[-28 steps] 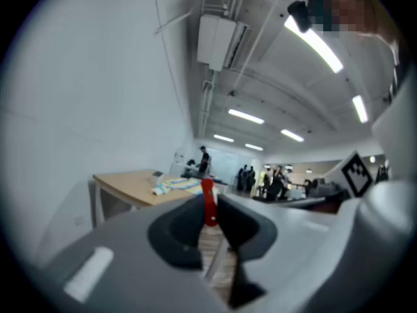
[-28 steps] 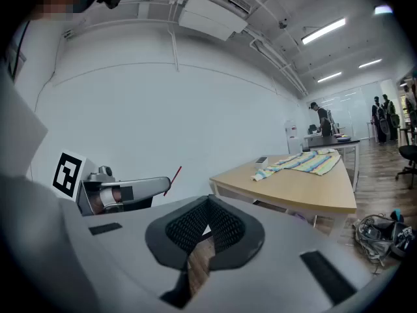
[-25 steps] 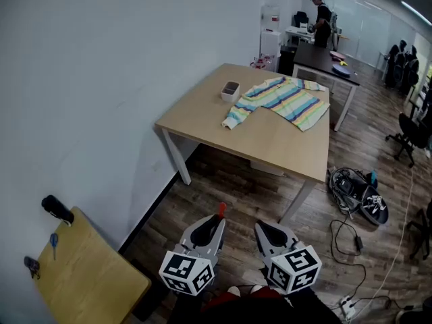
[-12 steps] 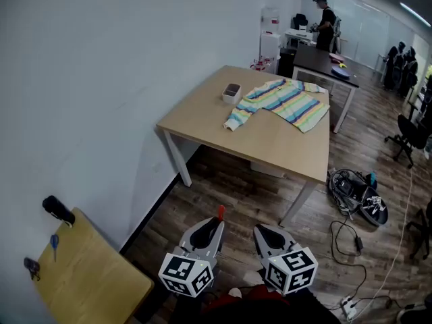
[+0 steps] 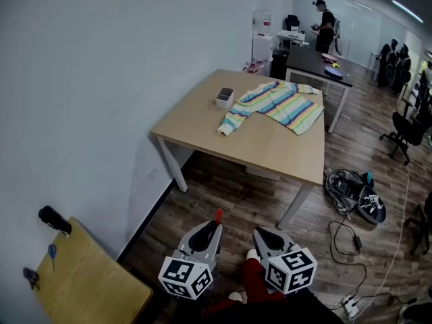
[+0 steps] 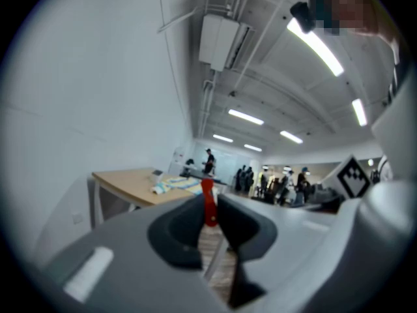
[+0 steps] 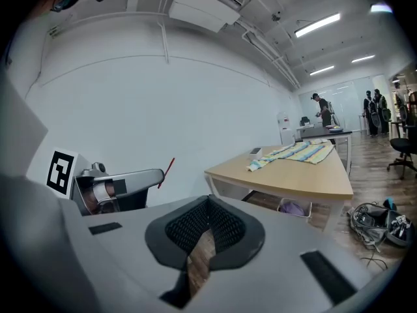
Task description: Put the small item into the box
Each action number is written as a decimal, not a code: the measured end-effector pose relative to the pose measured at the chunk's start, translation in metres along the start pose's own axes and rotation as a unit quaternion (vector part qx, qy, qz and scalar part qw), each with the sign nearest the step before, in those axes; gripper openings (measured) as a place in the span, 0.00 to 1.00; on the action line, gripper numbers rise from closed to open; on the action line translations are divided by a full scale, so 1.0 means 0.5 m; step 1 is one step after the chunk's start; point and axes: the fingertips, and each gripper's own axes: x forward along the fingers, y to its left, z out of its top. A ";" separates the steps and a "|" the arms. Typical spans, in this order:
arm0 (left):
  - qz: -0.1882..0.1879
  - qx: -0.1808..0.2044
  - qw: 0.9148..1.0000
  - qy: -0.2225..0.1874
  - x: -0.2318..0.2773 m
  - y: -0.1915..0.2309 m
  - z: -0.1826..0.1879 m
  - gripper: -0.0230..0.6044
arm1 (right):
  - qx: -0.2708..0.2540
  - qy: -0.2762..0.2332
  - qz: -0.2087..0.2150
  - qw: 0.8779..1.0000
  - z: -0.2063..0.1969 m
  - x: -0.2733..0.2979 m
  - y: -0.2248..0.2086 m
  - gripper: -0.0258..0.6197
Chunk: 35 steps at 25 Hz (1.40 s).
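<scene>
Ahead, striped sweater (image 5: 277, 105) near box (image 5: 224, 97)

A striped sweater (image 5: 273, 105) lies spread on the far right part of the light wooden tabletop (image 5: 196, 125). On the plank floor (image 5: 229, 201) to the right sits a tangle of cables (image 5: 354, 193). At near left, a second wooden surface (image 5: 94, 279) carries blue scissors (image 5: 52, 252). Far off, a person (image 5: 325, 25) stands behind a dark desk (image 5: 314, 63).

Box (image 5: 225, 96) contents too small to tell; red item (image 6: 208, 202) lower end hidden (inside left tool (image 6: 210, 215)).
</scene>
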 end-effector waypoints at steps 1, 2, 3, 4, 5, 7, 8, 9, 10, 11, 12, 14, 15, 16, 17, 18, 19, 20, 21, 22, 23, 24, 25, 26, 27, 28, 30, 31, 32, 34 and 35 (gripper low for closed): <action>0.000 0.001 1.000 0.000 0.009 0.004 0.001 0.13 | 0.001 0.000 0.000 1.000 0.002 0.008 -0.006 0.05; 0.000 0.002 1.000 0.000 0.018 0.009 0.002 0.13 | 0.002 0.001 0.000 1.000 0.004 0.016 -0.013 0.05; 0.001 0.002 1.000 0.001 0.028 0.014 0.002 0.13 | 0.003 0.001 0.001 1.000 0.007 0.025 -0.021 0.05; 0.002 0.002 1.000 0.003 0.039 0.020 0.002 0.13 | 0.005 0.001 0.002 1.000 0.008 0.034 -0.028 0.05; 0.004 0.002 1.000 0.004 0.049 0.026 0.001 0.13 | 0.007 0.002 0.002 1.000 0.010 0.044 -0.037 0.05; 0.007 0.002 1.000 0.007 0.072 0.040 0.000 0.13 | 0.012 0.004 0.003 1.000 0.014 0.066 -0.054 0.05; 0.008 0.003 1.000 0.009 0.085 0.047 0.001 0.13 | 0.014 0.005 0.003 1.000 0.017 0.077 -0.064 0.05; 0.009 0.003 1.000 0.010 0.099 0.053 0.002 0.13 | 0.016 0.007 0.003 1.000 0.021 0.089 -0.076 0.05; 0.009 0.004 1.000 0.011 0.116 0.060 0.004 0.13 | 0.017 0.008 0.003 1.000 0.026 0.101 -0.088 0.05; 0.010 0.004 1.000 0.012 0.134 0.068 0.004 0.13 | 0.018 0.009 0.004 1.000 0.031 0.114 -0.102 0.05; 0.010 0.004 1.000 0.013 0.153 0.077 0.005 0.13 | 0.018 0.011 0.004 1.000 0.034 0.129 -0.117 0.05; 0.014 0.000 1.000 0.014 0.193 0.100 0.004 0.13 | 0.020 0.018 0.006 1.000 0.041 0.164 -0.147 0.05; 0.017 -0.002 1.000 0.015 0.212 0.112 0.004 0.13 | 0.021 0.021 0.007 1.000 0.046 0.182 -0.161 0.05; 0.019 -0.004 1.000 0.015 0.232 0.122 0.006 0.13 | 0.021 0.023 0.009 0.999 0.054 0.198 -0.175 0.05; 0.021 -0.004 1.000 0.015 0.252 0.131 0.010 0.13 | 0.021 0.023 0.011 0.999 0.064 0.214 -0.189 0.05; 0.022 -0.004 1.000 0.015 0.272 0.139 0.015 0.13 | 0.019 0.023 0.013 0.999 0.075 0.229 -0.202 0.05; 0.024 -0.002 1.000 0.013 0.293 0.147 0.022 0.13 | 0.017 0.022 0.016 0.999 0.087 0.245 -0.216 0.05; 0.026 -0.002 1.000 0.011 0.314 0.156 0.028 0.13 | 0.016 0.021 0.018 0.999 0.099 0.261 -0.229 0.05; 0.029 -0.002 1.000 0.009 0.335 0.165 0.035 0.13 | 0.014 0.022 0.022 0.999 0.109 0.277 -0.243 0.05; 0.032 -0.002 0.999 0.008 0.356 0.174 0.041 0.13 | 0.014 0.024 0.025 0.999 0.118 0.292 -0.256 0.05; 0.036 -0.001 0.999 0.007 0.377 0.183 0.046 0.13 | 0.013 0.025 0.028 0.999 0.127 0.307 -0.270 0.05; 0.039 0.000 0.999 0.007 0.396 0.192 0.051 0.13 | 0.012 0.025 0.030 0.999 0.136 0.321 -0.283 0.05; 0.041 0.002 0.999 0.006 0.416 0.200 0.055 0.13 | 0.011 0.024 0.032 0.999 0.145 0.334 -0.297 0.05; 0.044 0.003 0.999 0.006 0.434 0.206 0.059 0.13 | 0.010 0.024 0.034 0.999 0.154 0.346 -0.310 0.05; 0.046 0.003 0.999 0.005 0.451 0.212 0.063 0.13 | 0.009 0.023 0.036 0.999 0.162 0.356 -0.323 0.05; 0.048 0.004 0.999 0.004 0.468 0.218 0.067 0.13 | 0.008 0.023 0.037 0.999 0.170 0.366 -0.335 0.05; 0.051 0.008 0.999 0.002 0.499 0.226 0.075 0.13 | 0.008 0.021 0.039 0.999 0.181 0.383 -0.359 0.05; 0.051 0.011 0.999 0.001 0.514 0.228 0.079 0.13 | 0.008 0.020 0.039 0.999 0.187 0.389 -0.371 0.05; 0.051 0.013 0.999 0.000 0.528 0.228 0.084 0.13 | 0.010 0.019 0.038 0.999 0.192 0.394 -0.383 0.05; 0.052 0.016 0.998 -0.002 0.551 0.230 0.096 0.13 | 0.011 0.019 0.039 0.999 0.204 0.402 -0.401 0.05; 0.054 0.016 0.998 -0.002 0.560 0.232 0.102 0.13 | 0.012 0.019 0.040 0.999 0.209 0.407 -0.407 0.05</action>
